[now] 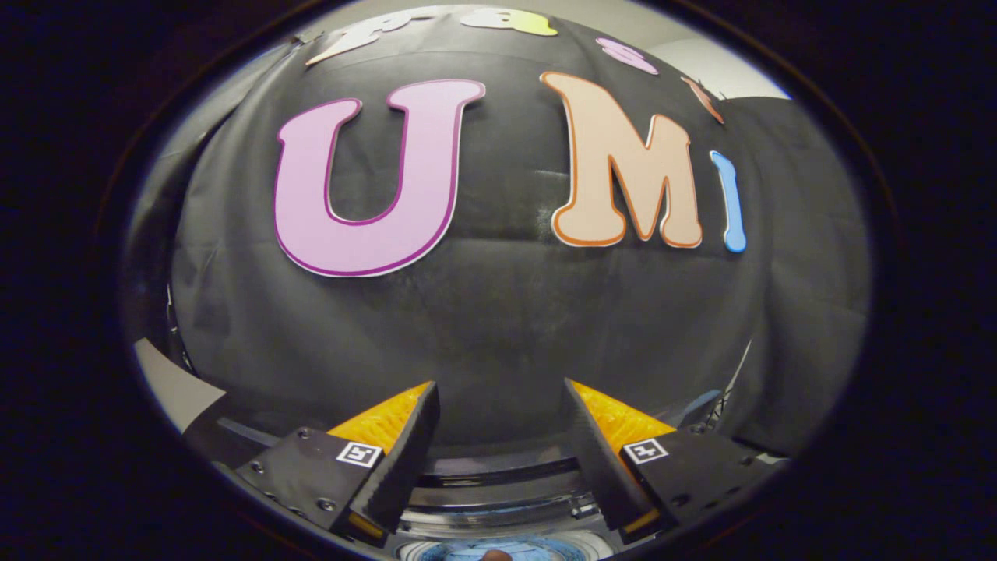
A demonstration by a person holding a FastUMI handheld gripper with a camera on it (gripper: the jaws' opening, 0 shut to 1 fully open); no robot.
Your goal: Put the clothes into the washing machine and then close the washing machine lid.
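Two fingers of the handheld gripper (498, 436) stand spread wide apart with nothing between them, raised level and pointing at the booth's black cloth wall (498, 312) rather than down at the work. Below and between the fingers, the round top opening of the washing machine (502, 499) shows as a dark rim with a shiny ring inside it, and deeper in the drum sits a patch of blue, speckled material (506, 550) that may be the clothes already dropped in, though too little of it shows to be sure. A small reddish spot rests at the near edge of that patch; what it is cannot be told. The lid itself cannot be made out from this angle. Judging by the empty, open fingers lifted above the machine, the loading step looks finished or nearly so, and closing the lid appears to be in hand. That next move calls for tipping the gripper down, finding the lid's edge, and swinging it shut over the opening.
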